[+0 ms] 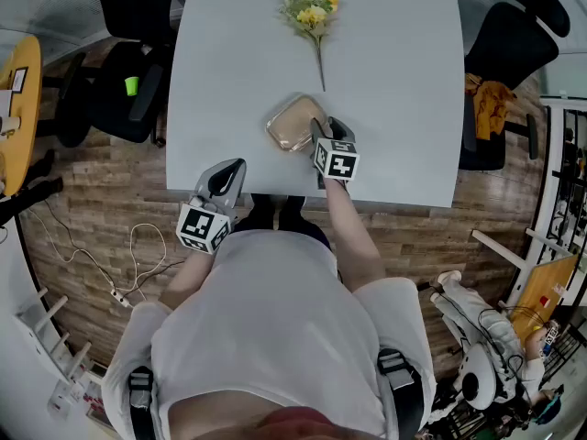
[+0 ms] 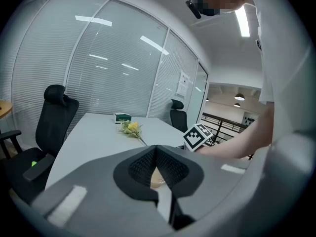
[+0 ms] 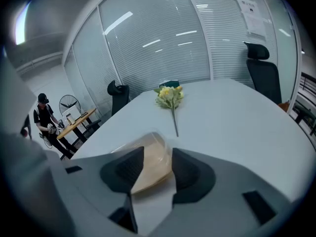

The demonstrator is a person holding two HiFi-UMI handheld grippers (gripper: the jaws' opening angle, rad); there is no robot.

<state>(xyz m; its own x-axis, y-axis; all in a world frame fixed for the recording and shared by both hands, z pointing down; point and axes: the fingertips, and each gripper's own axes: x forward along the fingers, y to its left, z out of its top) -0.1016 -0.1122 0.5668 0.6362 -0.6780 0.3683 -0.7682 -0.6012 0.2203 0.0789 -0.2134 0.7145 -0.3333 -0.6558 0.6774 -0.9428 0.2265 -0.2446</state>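
**Right tongs clamp the container at the near edge**

The right gripper [image 1: 326,126] [image 3: 158,149] is on the clear plastic container [image 1: 293,122] [image 3: 153,164], its jaws clenched on that box's right side. The container sits by the middle of the tabletop's [image 1: 394,81] near edge. The left gripper [image 1: 237,165] [image 2: 156,147] hangs at the near edge towards the left corner, jaws pressed together on nothing. Towards the far edge lies a yellow flower sprig [image 1: 312,12] [image 3: 170,97], its stem pointing back at the container, well apart from both tongs.
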